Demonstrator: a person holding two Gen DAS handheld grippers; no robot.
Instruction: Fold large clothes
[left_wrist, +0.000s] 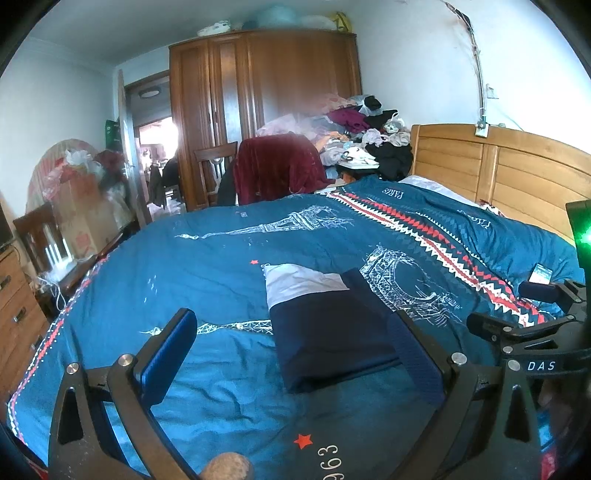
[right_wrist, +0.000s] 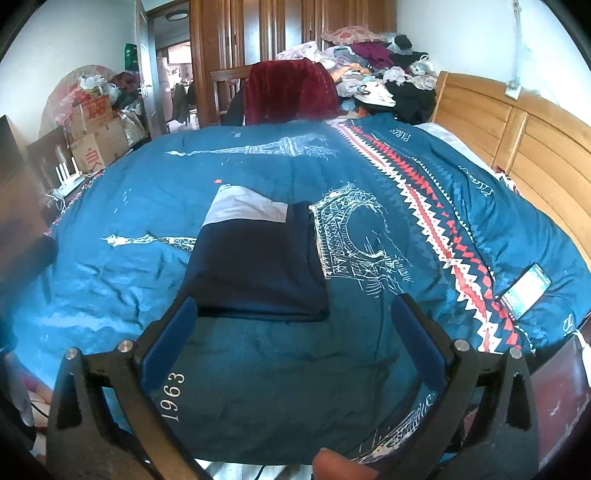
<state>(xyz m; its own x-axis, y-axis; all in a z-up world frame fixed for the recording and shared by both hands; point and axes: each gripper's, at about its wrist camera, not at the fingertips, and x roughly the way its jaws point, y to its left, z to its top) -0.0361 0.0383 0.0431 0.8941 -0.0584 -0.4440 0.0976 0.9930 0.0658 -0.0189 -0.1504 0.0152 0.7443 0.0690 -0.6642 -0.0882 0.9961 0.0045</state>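
Note:
A folded navy garment (left_wrist: 328, 332) with a pale grey band at its far end lies flat on the blue Paris-print quilt (left_wrist: 221, 258). My left gripper (left_wrist: 295, 339) hovers open just in front of it, nothing between its blue pads. In the right wrist view the same folded garment (right_wrist: 255, 266) lies just beyond my right gripper (right_wrist: 295, 317), which is also open and empty; its left pad sits near the garment's near edge. The right gripper's body (left_wrist: 532, 332) shows at the right edge of the left wrist view.
A phone (right_wrist: 526, 291) lies on the quilt at the right. A wooden headboard (right_wrist: 517, 140) stands at right, a clothes pile (right_wrist: 376, 70) and red-draped chair (right_wrist: 291, 92) beyond the bed, a wardrobe (left_wrist: 266, 110) behind, and cardboard boxes (right_wrist: 96, 133) and drawers (left_wrist: 18, 325) to the left.

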